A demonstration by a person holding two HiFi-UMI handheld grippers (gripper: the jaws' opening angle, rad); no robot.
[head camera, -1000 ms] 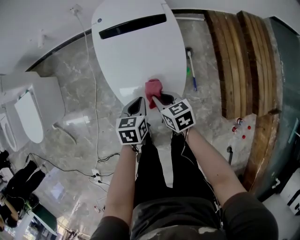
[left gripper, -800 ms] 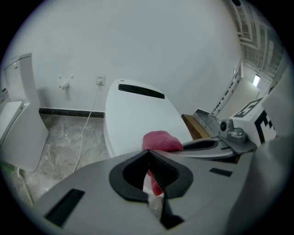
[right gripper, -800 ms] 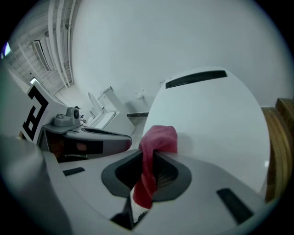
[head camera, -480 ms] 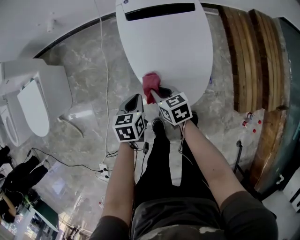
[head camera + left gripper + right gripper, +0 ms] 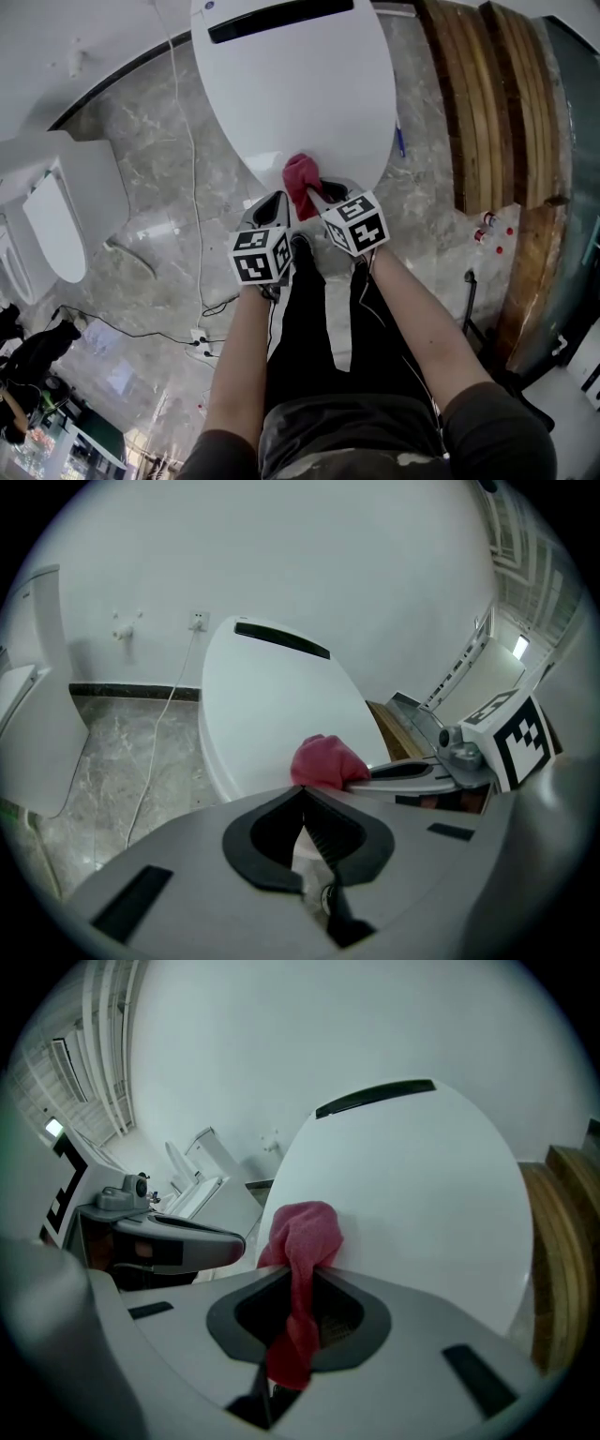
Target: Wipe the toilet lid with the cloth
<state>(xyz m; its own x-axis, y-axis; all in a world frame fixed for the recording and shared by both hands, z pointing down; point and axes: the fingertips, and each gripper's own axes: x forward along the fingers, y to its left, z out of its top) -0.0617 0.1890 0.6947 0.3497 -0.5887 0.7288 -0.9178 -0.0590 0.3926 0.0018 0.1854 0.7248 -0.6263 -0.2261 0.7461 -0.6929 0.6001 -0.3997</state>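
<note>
A white toilet lid (image 5: 291, 89), shut, fills the upper middle of the head view. A pink-red cloth (image 5: 301, 178) rests bunched on its near edge. My right gripper (image 5: 311, 192) is shut on the cloth; in the right gripper view the cloth (image 5: 302, 1269) runs down between the jaws and bulges out onto the toilet lid (image 5: 422, 1176). My left gripper (image 5: 279, 202) is shut with nothing in it, just left of the cloth and off the lid's near rim. From the left gripper view, the cloth (image 5: 326, 761) lies ahead to the right on the toilet lid (image 5: 272, 705).
Marble floor (image 5: 141, 178) surrounds the toilet. A second white toilet (image 5: 47, 225) stands at the left. A white cable (image 5: 192, 187) runs down the floor to a power strip (image 5: 199, 339). Wooden boards (image 5: 487, 103) lie at the right. The person's legs stand below the grippers.
Both grippers and the cloth have slid back toward the lid's near edge, now sitting at its rim. The view shifted sideways and back.
</note>
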